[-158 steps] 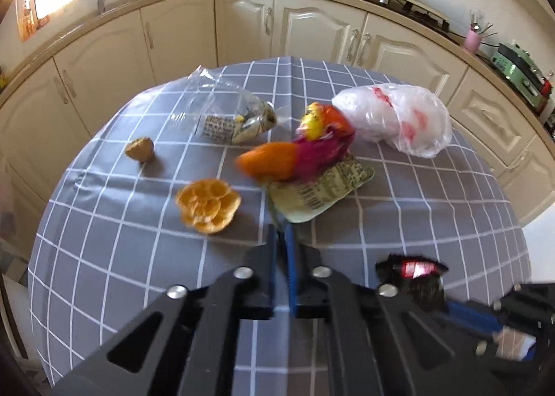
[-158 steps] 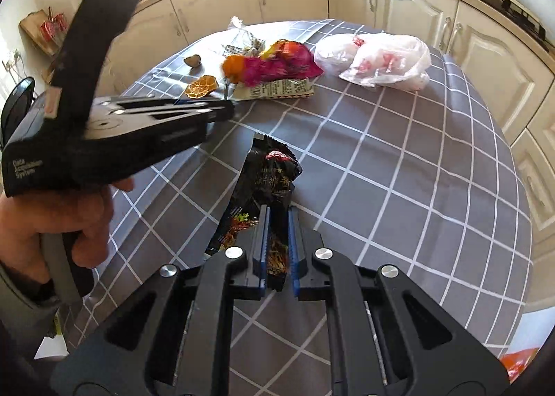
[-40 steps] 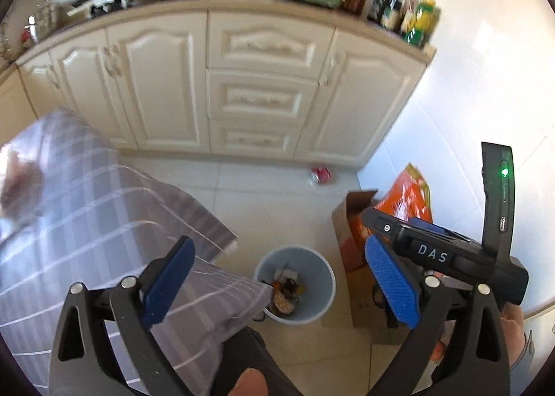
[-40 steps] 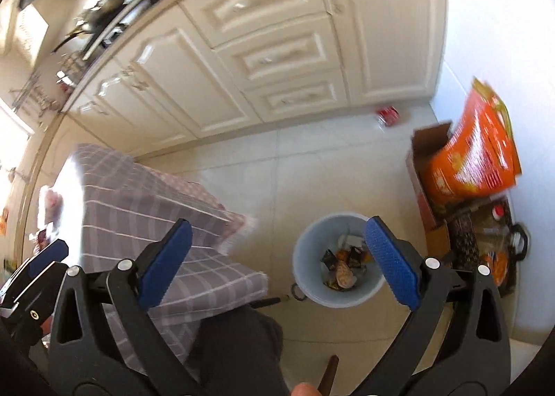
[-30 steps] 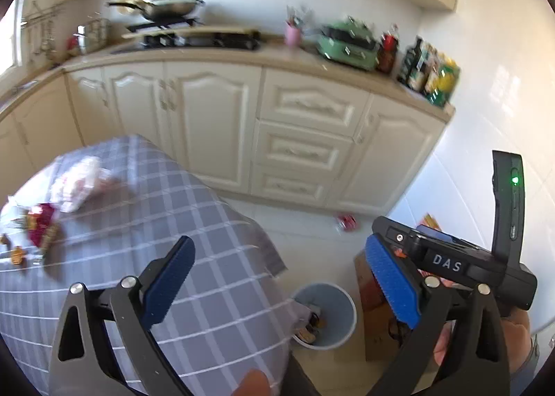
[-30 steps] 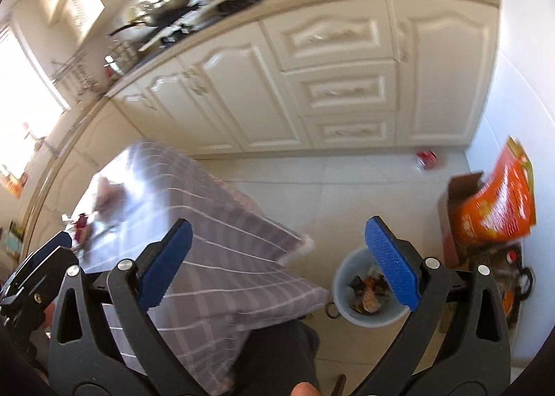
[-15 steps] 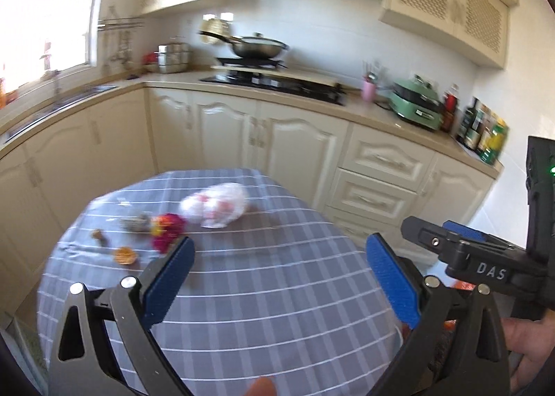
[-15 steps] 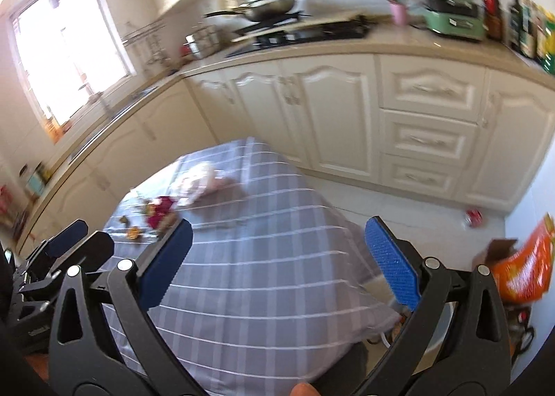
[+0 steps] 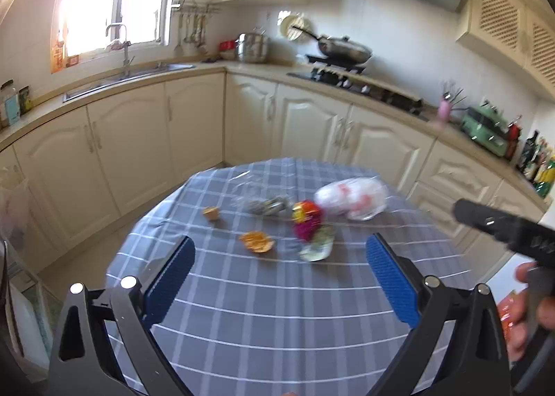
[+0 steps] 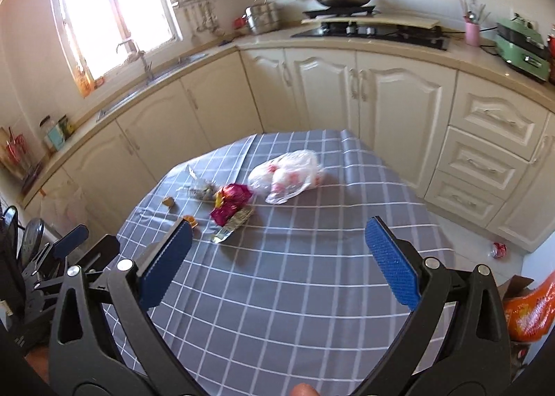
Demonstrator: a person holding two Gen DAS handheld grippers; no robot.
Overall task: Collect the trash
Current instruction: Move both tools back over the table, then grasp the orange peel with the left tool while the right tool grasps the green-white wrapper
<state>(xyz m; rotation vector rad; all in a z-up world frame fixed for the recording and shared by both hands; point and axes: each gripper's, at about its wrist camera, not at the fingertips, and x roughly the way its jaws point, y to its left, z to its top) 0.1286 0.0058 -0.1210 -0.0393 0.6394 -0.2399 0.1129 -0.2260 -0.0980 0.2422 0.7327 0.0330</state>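
Both your grippers, left point(image 9: 277, 267) and right point(image 10: 277, 257), gape empty over the table point(image 10: 295, 292). Next pick, likely: reach far for the wrappers point(image 10: 230, 203) or bag point(image 10: 288, 175).

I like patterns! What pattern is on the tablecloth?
The tablecloth is grey with a white grid of squares, clearest in the right wrist view.

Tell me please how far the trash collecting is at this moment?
Partly done, judging by the table. In hand: nothing; left gripper and right gripper both have open, empty jaws. Left on the table: white plastic bag, pink and red wrappers, clear bag, orange peel, and a small scrap.
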